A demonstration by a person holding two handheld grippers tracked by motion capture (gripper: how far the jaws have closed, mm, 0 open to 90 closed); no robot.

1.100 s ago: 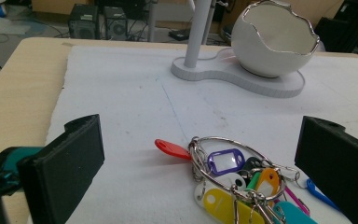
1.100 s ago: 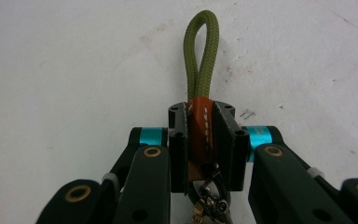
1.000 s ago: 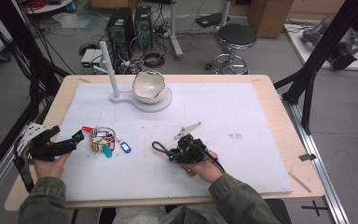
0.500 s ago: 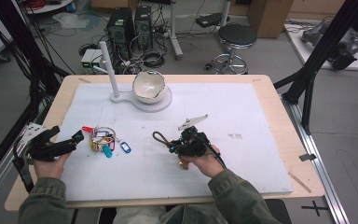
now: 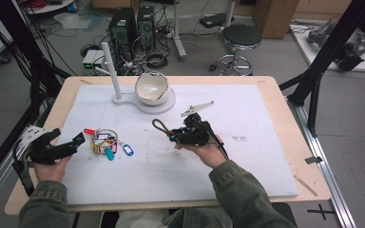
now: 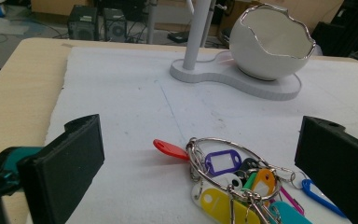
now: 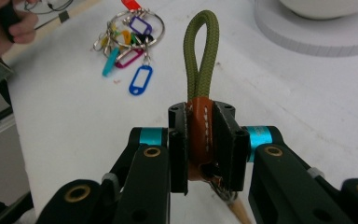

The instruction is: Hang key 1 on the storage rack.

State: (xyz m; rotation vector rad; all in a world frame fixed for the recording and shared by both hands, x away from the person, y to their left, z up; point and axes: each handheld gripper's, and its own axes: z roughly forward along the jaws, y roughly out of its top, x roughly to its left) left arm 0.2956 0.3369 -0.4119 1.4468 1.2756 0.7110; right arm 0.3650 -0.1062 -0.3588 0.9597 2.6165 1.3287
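My right gripper [image 5: 173, 137] is held above the middle of the white mat [image 5: 256, 142], shut on a keychain strap [image 5: 160, 126]. In the right gripper view the jaws clamp the strap's brown stitched leather sleeve, and its olive rope loop [image 7: 199, 65] sticks out forward past my right gripper [image 7: 201, 140]. A bunch of key rings with coloured tags [image 5: 105, 142] lies on the mat at the left. My left gripper [image 5: 73, 141] rests just left of it, open. In the left gripper view the key bunch [image 6: 223, 172] lies between and just ahead of the wide-apart jaws of the left gripper [image 6: 200, 158].
A white egg-shaped bowl [image 5: 151, 88] stands on a white base with an upright post [image 5: 110, 71] at the back of the mat. A blue tag [image 5: 128, 150] lies at the right edge of the key bunch. Bare wooden table [image 5: 285, 118] frames the mat.
My right gripper has lifted off the mat with the strap in it, moving up and slightly away from me. The left gripper and key bunch have stayed put.
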